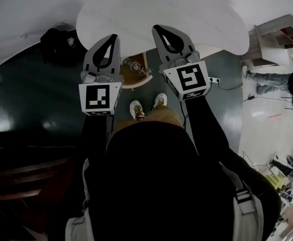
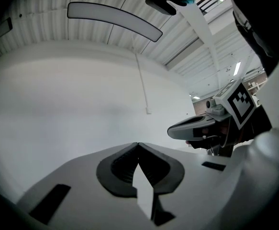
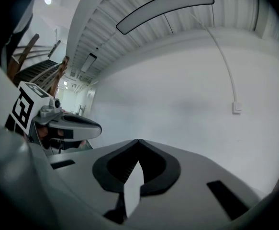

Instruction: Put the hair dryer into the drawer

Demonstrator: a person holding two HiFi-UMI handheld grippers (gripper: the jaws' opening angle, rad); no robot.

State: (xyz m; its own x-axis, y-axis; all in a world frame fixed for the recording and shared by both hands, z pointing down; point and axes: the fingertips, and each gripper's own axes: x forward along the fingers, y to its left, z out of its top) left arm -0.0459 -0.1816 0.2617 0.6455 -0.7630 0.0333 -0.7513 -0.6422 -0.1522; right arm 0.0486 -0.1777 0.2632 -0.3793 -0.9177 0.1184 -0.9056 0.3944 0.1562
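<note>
No hair dryer and no drawer show in any view. In the head view my left gripper (image 1: pixel 114 36) and right gripper (image 1: pixel 156 27) are held side by side over the near edge of a white round table (image 1: pixel 161 9). Both are shut with nothing between their tips. The left gripper view looks along its closed jaws (image 2: pixel 138 144) at a bare white wall, with the right gripper (image 2: pixel 196 127) off to its right. The right gripper view shows its own closed jaws (image 3: pixel 138 141) facing the same wall, and the left gripper (image 3: pixel 74 124) at its left.
A dark bag (image 1: pixel 56 44) lies on the dark floor left of the table. A small brown stand (image 1: pixel 134 72) with small items sits under the table's edge, just beyond the person's shoes (image 1: pixel 137 109). At the far right, another person's legs (image 1: pixel 267 79) and shelving (image 1: pixel 282 34).
</note>
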